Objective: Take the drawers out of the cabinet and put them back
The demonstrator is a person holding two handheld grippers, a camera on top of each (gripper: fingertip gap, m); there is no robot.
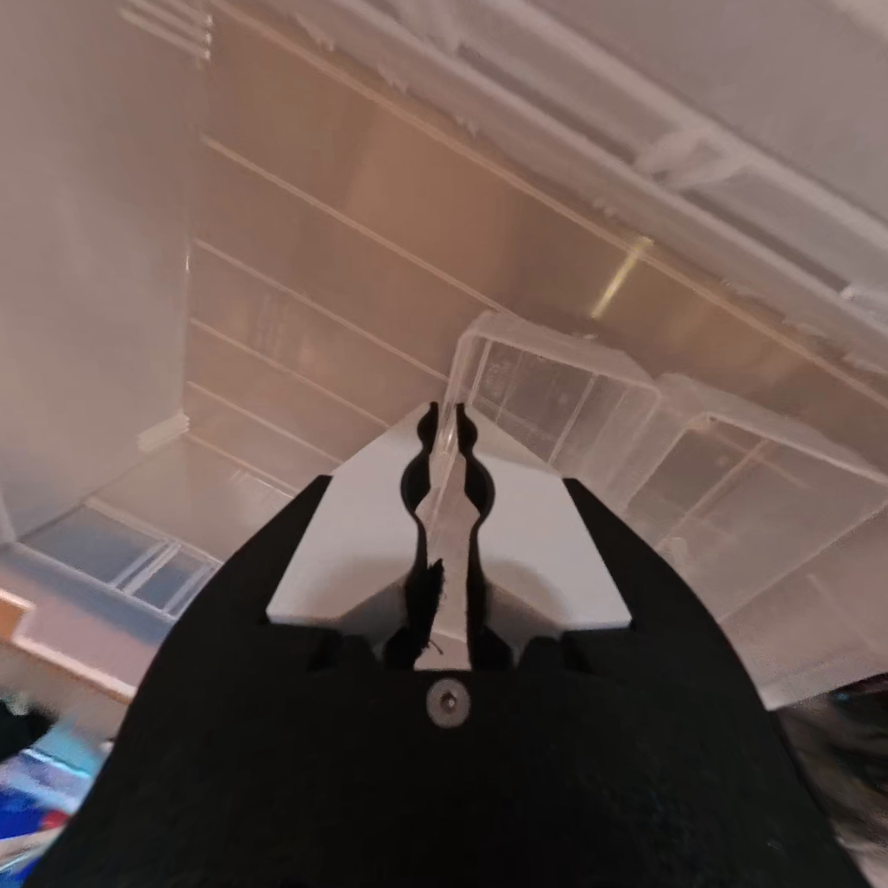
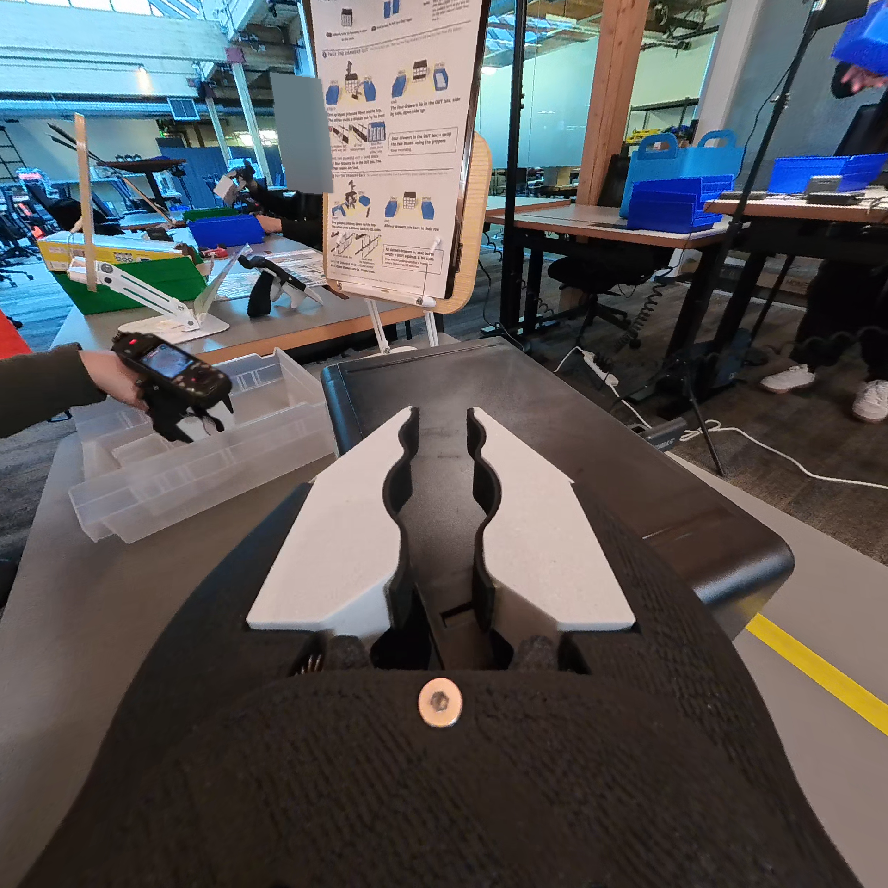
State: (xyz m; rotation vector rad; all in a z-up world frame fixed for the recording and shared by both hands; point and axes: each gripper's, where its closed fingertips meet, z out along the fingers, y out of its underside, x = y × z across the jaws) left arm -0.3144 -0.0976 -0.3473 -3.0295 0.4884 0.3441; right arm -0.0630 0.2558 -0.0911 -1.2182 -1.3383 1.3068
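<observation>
In the left wrist view my left gripper (image 1: 446, 408) is shut on the thin edge of a clear plastic drawer (image 1: 552, 399). The drawer sits inside a translucent bin (image 1: 336, 240), with a second clear drawer (image 1: 769, 504) beside it on the right. In the right wrist view my right gripper (image 2: 442, 411) is open and empty, just over the flat top of the black cabinet (image 2: 552, 408). The left gripper (image 2: 192, 427), held by a hand, reaches down into the clear bin (image 2: 202, 480) left of the cabinet. The cabinet's front and drawer slots are hidden.
The grey table (image 2: 96, 624) carries the bin and the cabinet; a yellow tape line (image 2: 817, 672) runs at its right. An instruction sheet on a stand (image 2: 399, 144) rises behind the cabinet. A tripod (image 2: 696, 423), cables and a standing person (image 2: 841, 312) are to the right.
</observation>
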